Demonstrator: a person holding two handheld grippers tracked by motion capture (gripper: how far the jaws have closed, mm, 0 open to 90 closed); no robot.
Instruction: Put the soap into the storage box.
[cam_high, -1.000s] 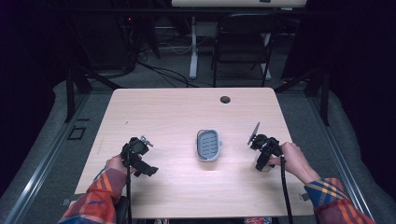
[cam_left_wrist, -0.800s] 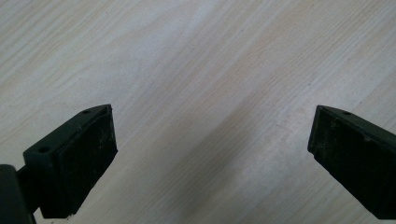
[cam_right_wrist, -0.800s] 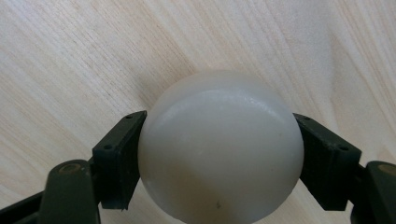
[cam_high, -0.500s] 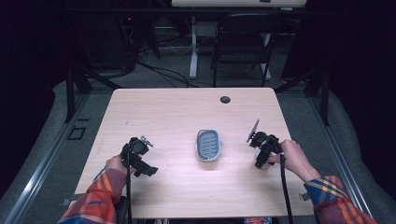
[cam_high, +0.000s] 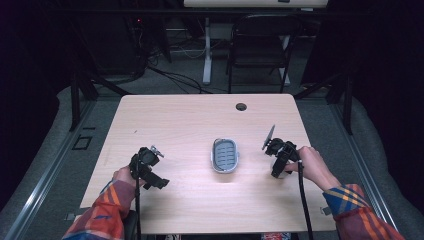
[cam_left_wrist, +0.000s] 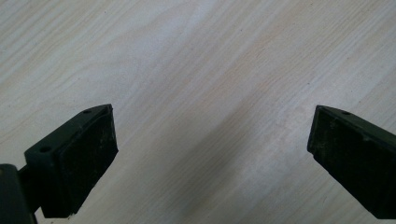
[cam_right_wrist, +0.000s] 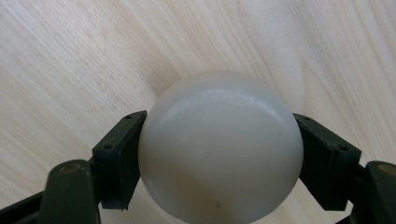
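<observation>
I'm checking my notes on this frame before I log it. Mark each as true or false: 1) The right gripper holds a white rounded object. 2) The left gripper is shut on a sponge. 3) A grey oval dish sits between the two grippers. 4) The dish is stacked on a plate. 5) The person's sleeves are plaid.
1) True: the right gripper has its jaws closed against the sides of a white rounded object.
2) False: the left gripper is open, with just bare table between its jaws.
3) True: the grey oval dish lies mid-table between them.
4) False: it rests directly on the wooden table.
5) True: both sleeves are plaid.
</observation>
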